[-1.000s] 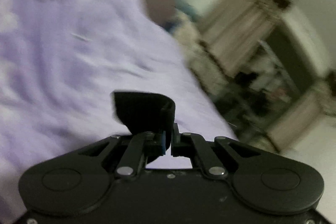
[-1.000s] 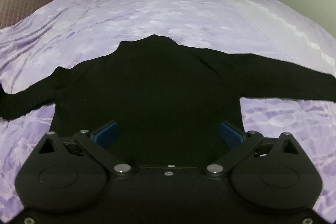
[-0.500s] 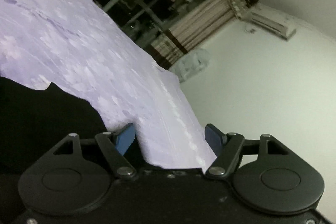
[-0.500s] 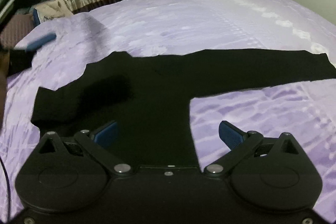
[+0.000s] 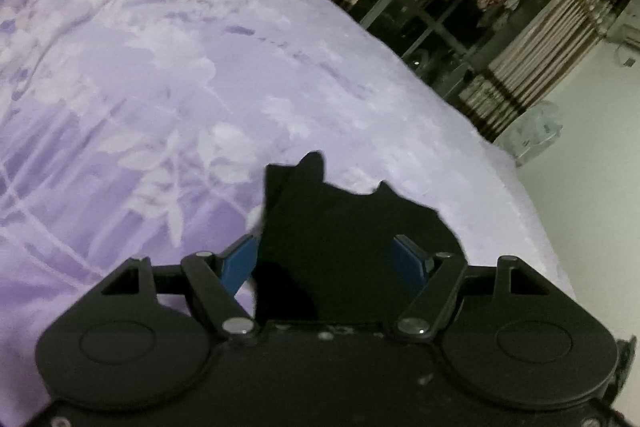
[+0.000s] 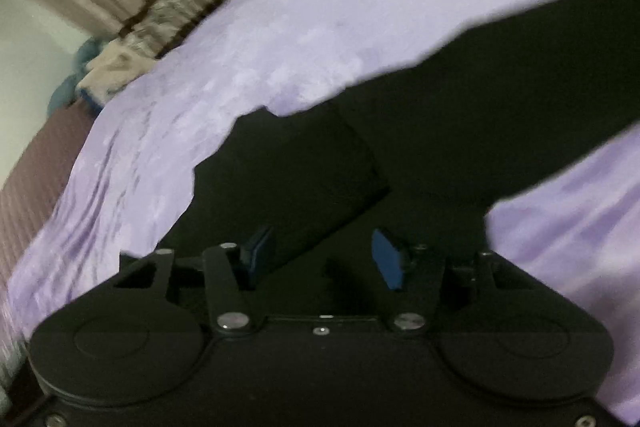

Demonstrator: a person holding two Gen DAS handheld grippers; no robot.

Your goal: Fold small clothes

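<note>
A black long-sleeved top (image 6: 460, 131) lies flat on the purple floral bedspread (image 5: 160, 87), one sleeve folded across its body; left gripper (image 5: 326, 259) and right gripper (image 6: 320, 255) hover spread, grasping nothing.

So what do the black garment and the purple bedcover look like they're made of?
Black garment: soft matte fabric, maybe knit; it absorbs light, weave unreadable. Purple bedcover: smooth, slightly glossy woven cloth, possibly satin or jacquard; pale floral pattern catches the light.
</note>
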